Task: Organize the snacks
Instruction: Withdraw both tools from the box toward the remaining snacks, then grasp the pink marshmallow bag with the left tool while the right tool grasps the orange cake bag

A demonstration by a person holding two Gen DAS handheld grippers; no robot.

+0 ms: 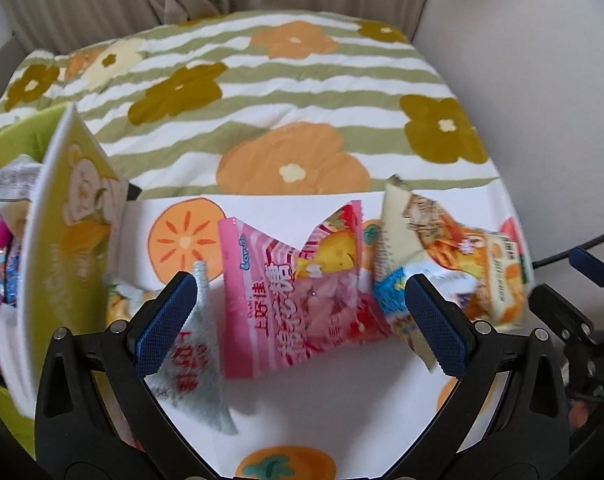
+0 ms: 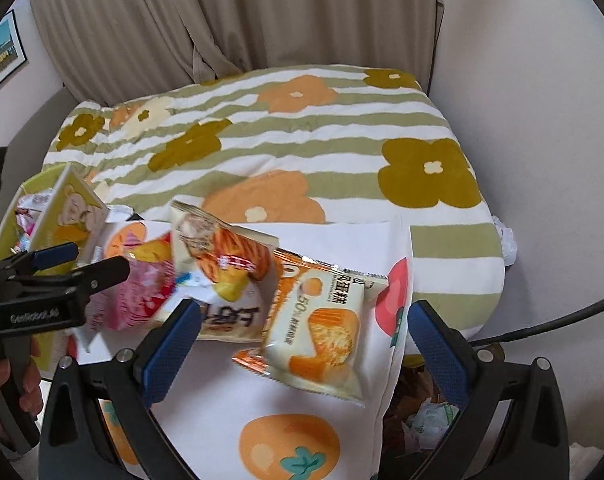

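While my left wrist camera looks down along its fingers, I see the left gripper (image 1: 302, 312) spread wide with nothing between its blue pads (image 1: 164, 322). Between them, on the white cloth with orange fruit print (image 1: 322, 408), lies a pink marshmallow packet (image 1: 302, 292), crumpled and tilted. Just beside the left pad sits a pale grey sachet with red lettering (image 1: 200, 364). Toward the right pad lies a cream and orange snack bag (image 1: 418, 236), overlapping the pink packet's edge, and past it a cake packet (image 1: 502, 280). At the far left stands a green box with a bear on it (image 1: 70, 232), leaning inside a lime green basket (image 1: 18, 140) that already holds several wrappers. Behind all this spreads a striped floral quilt (image 1: 302, 100). My right gripper shows at the right edge, too partial to judge from here.

From my right wrist camera, the right gripper (image 2: 302, 340) is also spread wide and holds nothing. The cake packet (image 2: 322, 328) lies on the cloth between its fingers, nearer the left one. Touching it on the left is the cream and orange snack bag (image 2: 222, 264), then the pink marshmallow packet (image 2: 142, 296). The left gripper (image 2: 90, 266) reaches in from the left over the pink packet, its jaws apart. The bear box (image 2: 70, 216) and basket (image 2: 34, 182) sit beyond.
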